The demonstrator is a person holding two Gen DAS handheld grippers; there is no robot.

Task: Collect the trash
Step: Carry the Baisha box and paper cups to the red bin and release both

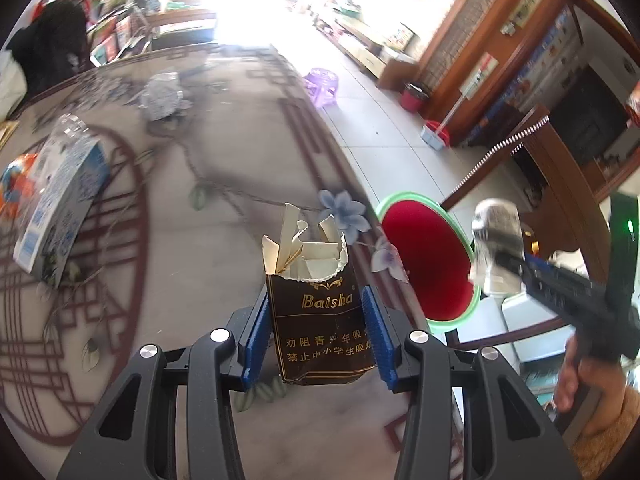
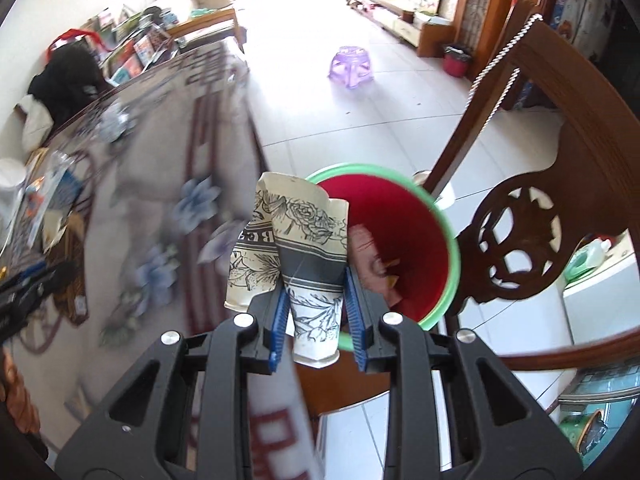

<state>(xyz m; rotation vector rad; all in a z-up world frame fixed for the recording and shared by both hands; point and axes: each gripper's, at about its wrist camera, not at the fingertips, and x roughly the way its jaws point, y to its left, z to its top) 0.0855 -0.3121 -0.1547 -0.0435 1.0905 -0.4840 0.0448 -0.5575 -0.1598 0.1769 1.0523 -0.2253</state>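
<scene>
My left gripper [image 1: 316, 336] is shut on a torn brown Baisha cigarette pack [image 1: 320, 312] and holds it over the table near its right edge. My right gripper [image 2: 316, 312] is shut on a crushed paper cup [image 2: 296, 248] with a black flower print, close to the rim of a red bin with a green rim [image 2: 404, 240]. The bin [image 1: 428, 264] stands on a wooden chair beside the table. The right gripper with the cup [image 1: 496, 248] also shows in the left wrist view, right of the bin.
On the patterned tablecloth [image 1: 200, 152] lie a blue-white carton [image 1: 60, 200], an orange wrapper [image 1: 16, 188] and crumpled foil [image 1: 160, 96]. A carved wooden chair back [image 2: 560, 208] rises right of the bin. A purple stool [image 2: 352, 64] stands on the tiled floor.
</scene>
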